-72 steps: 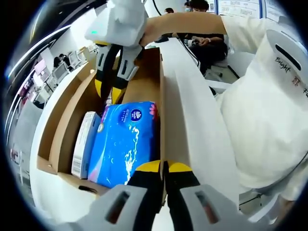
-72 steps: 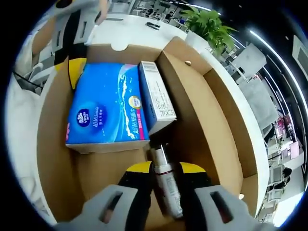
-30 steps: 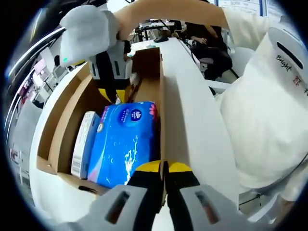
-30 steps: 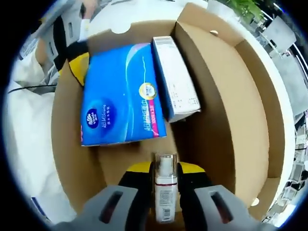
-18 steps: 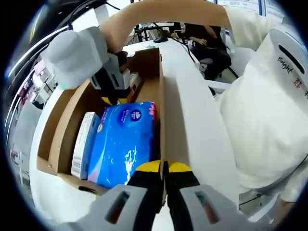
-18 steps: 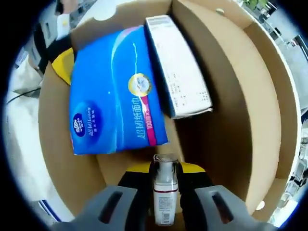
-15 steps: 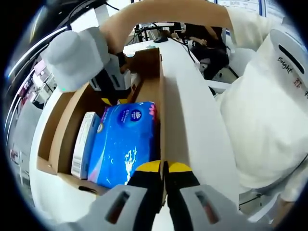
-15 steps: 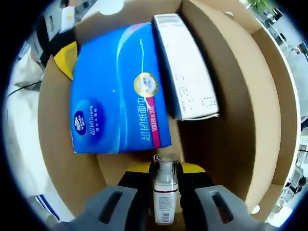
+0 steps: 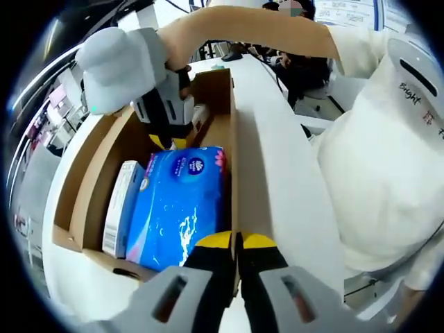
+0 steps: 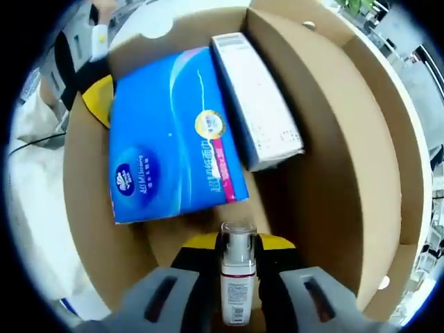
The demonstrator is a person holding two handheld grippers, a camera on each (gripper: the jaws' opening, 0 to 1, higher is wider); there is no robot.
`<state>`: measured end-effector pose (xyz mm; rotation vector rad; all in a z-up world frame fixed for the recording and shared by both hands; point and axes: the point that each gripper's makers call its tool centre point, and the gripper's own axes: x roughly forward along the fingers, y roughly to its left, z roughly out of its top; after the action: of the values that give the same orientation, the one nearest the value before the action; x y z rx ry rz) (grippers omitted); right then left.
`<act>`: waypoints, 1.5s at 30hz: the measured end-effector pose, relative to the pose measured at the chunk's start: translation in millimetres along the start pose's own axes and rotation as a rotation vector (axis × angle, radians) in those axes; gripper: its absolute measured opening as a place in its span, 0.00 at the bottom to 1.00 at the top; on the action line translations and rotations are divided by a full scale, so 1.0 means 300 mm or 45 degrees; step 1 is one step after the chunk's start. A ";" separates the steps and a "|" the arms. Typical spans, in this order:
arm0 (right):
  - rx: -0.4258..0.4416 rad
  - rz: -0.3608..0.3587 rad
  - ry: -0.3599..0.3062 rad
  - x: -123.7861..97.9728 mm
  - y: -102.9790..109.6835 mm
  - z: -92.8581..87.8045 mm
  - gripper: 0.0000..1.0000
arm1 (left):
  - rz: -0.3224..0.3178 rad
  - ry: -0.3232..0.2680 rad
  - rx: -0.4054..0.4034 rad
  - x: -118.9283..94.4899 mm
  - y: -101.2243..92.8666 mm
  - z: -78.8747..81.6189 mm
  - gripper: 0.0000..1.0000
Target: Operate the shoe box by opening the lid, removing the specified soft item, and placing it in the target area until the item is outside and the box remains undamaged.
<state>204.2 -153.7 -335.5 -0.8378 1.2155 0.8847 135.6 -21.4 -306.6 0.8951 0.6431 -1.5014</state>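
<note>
The open cardboard shoe box [image 9: 94, 156] holds a blue soft tissue pack [image 9: 182, 201] lying flat beside a narrow white carton [image 9: 121, 205]. My left gripper [image 9: 236, 240] is shut on the box's near side wall, yellow tips on either side of the cardboard. My right gripper [image 10: 236, 243] hangs over the box [image 10: 326, 166], shut on a small white spray bottle [image 10: 236, 277]. Below it lie the tissue pack [image 10: 173, 163] and the carton [image 10: 257, 100]. The right gripper [image 9: 166, 139] also shows at the box's far end, and the left gripper's yellow fingertip [image 10: 97, 97] at the wall.
The box stands on a white curved table [image 9: 277, 173]. The person's sleeve and white-clothed body [image 9: 388, 173] lie close on the right. The box's raised lid flap [image 10: 378, 139] stands along the far side. Desks and seated people are in the background.
The right gripper has closed on the spray bottle and lifted it off the box floor, then hovered over the tissue pack. The left gripper has stayed clamped on the wall.
</note>
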 end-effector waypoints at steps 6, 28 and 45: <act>0.082 -0.035 -0.191 -0.067 -0.013 0.056 0.18 | -0.003 -0.003 -0.002 -0.001 -0.001 -0.001 0.01; 0.440 -0.246 -1.087 -0.339 -0.112 0.200 0.18 | -0.004 -0.006 0.006 -0.004 -0.025 0.009 0.01; 0.451 -0.638 -1.641 -0.580 -0.086 0.140 0.18 | -0.012 0.000 -0.009 -0.001 -0.028 0.008 0.01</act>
<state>223.3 -146.4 -156.0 -0.1334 -0.0045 0.5597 127.0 -22.1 -305.8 0.8875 0.6533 -1.5068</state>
